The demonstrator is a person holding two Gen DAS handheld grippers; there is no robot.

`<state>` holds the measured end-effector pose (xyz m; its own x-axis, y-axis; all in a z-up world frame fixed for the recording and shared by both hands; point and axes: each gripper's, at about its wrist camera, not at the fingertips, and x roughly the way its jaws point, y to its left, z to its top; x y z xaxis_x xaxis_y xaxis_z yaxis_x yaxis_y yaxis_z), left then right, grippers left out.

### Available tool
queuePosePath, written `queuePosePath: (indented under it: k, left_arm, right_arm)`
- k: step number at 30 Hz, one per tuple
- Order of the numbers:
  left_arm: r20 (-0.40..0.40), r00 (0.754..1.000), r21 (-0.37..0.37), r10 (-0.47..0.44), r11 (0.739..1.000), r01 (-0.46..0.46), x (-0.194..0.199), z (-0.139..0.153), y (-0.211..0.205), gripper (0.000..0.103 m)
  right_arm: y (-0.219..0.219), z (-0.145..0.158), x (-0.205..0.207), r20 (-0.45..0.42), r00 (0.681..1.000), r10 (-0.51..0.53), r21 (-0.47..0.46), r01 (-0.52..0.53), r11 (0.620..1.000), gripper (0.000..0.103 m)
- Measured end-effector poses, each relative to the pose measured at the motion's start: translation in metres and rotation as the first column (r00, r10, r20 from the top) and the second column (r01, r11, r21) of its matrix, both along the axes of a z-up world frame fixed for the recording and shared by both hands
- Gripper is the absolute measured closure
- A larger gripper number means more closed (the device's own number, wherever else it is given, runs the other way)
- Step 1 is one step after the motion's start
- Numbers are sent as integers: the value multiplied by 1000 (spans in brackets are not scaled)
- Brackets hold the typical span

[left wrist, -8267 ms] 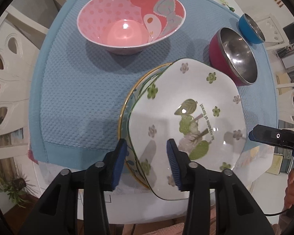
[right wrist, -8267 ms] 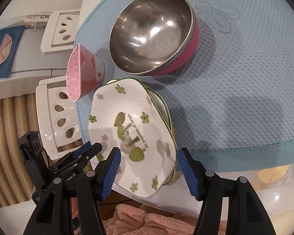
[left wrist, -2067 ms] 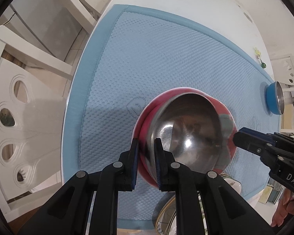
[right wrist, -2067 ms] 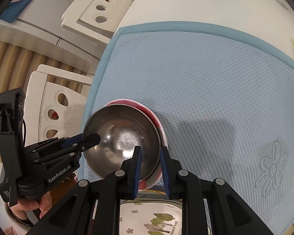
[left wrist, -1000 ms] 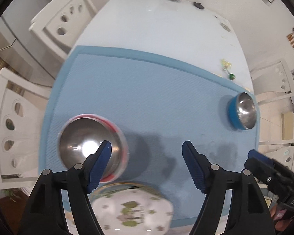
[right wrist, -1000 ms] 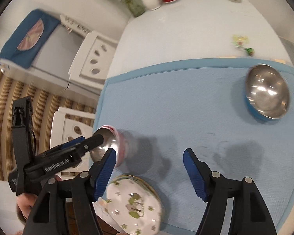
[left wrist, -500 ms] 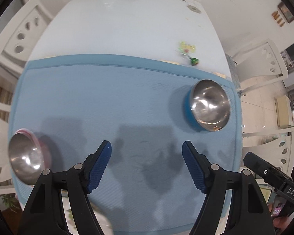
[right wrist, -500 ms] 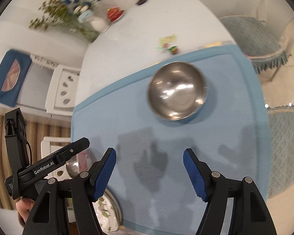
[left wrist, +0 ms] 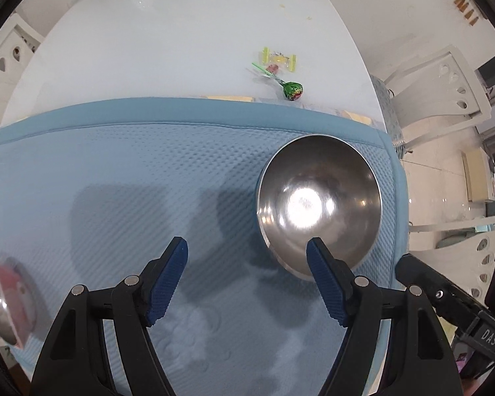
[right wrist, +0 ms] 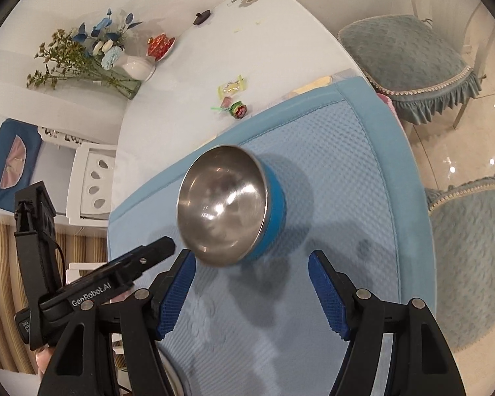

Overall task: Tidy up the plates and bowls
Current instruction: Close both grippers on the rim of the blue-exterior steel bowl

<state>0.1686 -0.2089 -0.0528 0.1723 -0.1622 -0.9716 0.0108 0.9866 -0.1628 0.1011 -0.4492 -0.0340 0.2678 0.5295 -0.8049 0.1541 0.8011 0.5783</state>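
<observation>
Basically both jaws spread wide, empty: left gripper (left wrist: 246,275), right gripper (right wrist: 251,287). Blue steel bowl (right wrist: 231,204) sits on mat (left wrist: 122,178) just ahead; likely light, stiff, slick, so pinch the rim, one finger inside

A light blue waffle-textured mat (left wrist: 122,171) covers the near part of the white surface (left wrist: 168,43), and just past its far edge lie a green-wrapped lollipop (left wrist: 292,89) and a yellow-ended candy wrapper (left wrist: 278,59), near each other. At the surface's far end stand a white vase (right wrist: 136,67) with blue and white flowers (right wrist: 97,46), a small red dish (right wrist: 160,45) beside it and a dark round knob (right wrist: 201,17) further along. 2 blue cushioned chairs (right wrist: 409,49) stand on the glossy tiled floor (right wrist: 445,142), and a white cut-out chair back (right wrist: 94,178) shows on the other side.
</observation>
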Motion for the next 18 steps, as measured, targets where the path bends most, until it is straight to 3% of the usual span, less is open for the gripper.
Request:
queuePosePath:
  k: [13,15,18]
  left_arm:
    - [2,1000,37,-16,999,16,25,-35,-9,32]
    - [4,1000,32,-20,999,19,27,-39,-7,33]
    - [9,1000,28,-30,999,30,28,-42,-5,47]
  right_arm:
    - [19,-54,32,-3,1000,-15,-44,15,999,35]
    - [20,-59,34,-5,1000,-20,-50,20,999,41]
    - [24,-64,36,-13,1000,-20,-62,19,998,50]
